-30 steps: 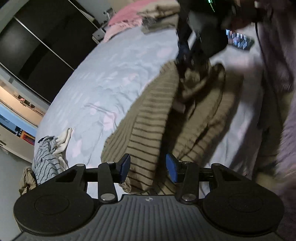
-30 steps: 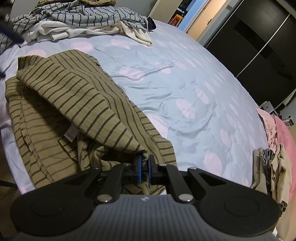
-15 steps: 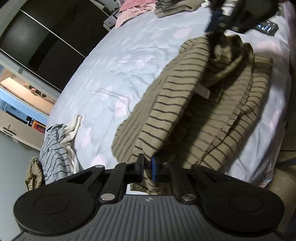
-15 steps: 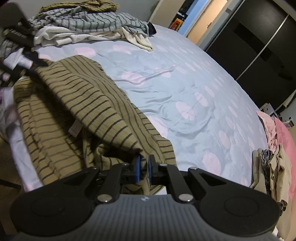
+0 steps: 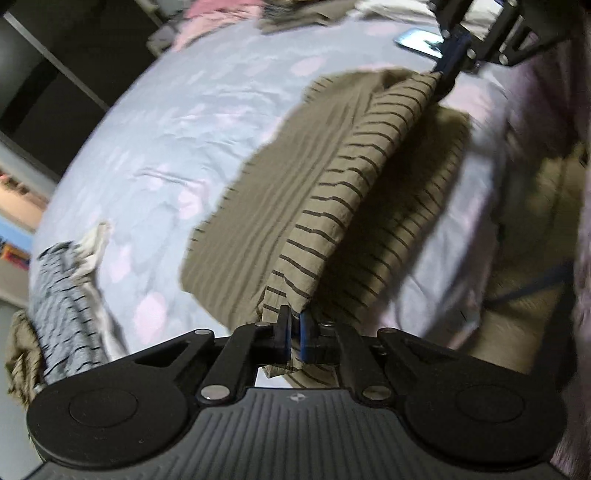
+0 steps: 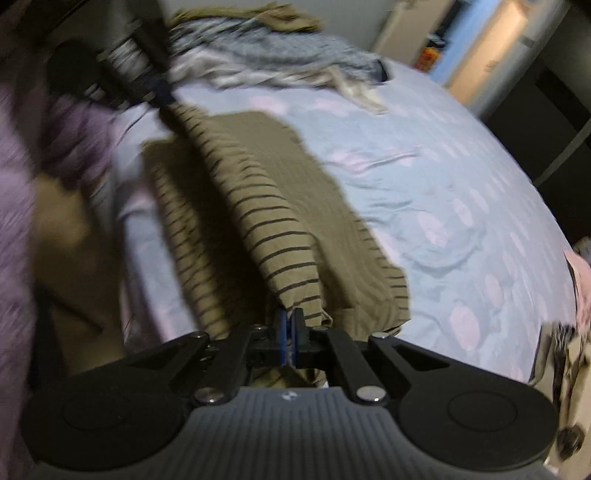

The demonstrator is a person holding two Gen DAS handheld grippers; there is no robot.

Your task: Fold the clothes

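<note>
Left wrist view: your left gripper (image 5: 295, 325) has its blue pads pressed together on one corner of the olive striped shirt (image 5: 332, 206), with fabric pinched between them and a bit of hem hanging below the jaws. Right wrist view: your right gripper (image 6: 289, 334) is pinching the opposite end of the same shirt edge, pads tight on cloth. Between your two grips the shirt edge runs as a raised ridge, lifted off the bed (image 5: 177, 122). From that ridge, one layer drapes down toward the middle of the bed and lies flat on the sheet; the other layer falls on the side toward you, near the bed's edge. The sheet is pale blue with pink spots. In the left view your right gripper (image 5: 448, 62) shows at the far end of the shirt. Beyond the shirt on the left gripper's side, a grey striped clothes pile (image 6: 280, 59) sits on the bed. Beyond it on the right gripper's side, pink clothes (image 5: 218, 14) lie at the bed's far edge. Your purple sleeve (image 6: 22, 177) blurs beside the shirt in the right view. Both frames have motion blur.
</note>
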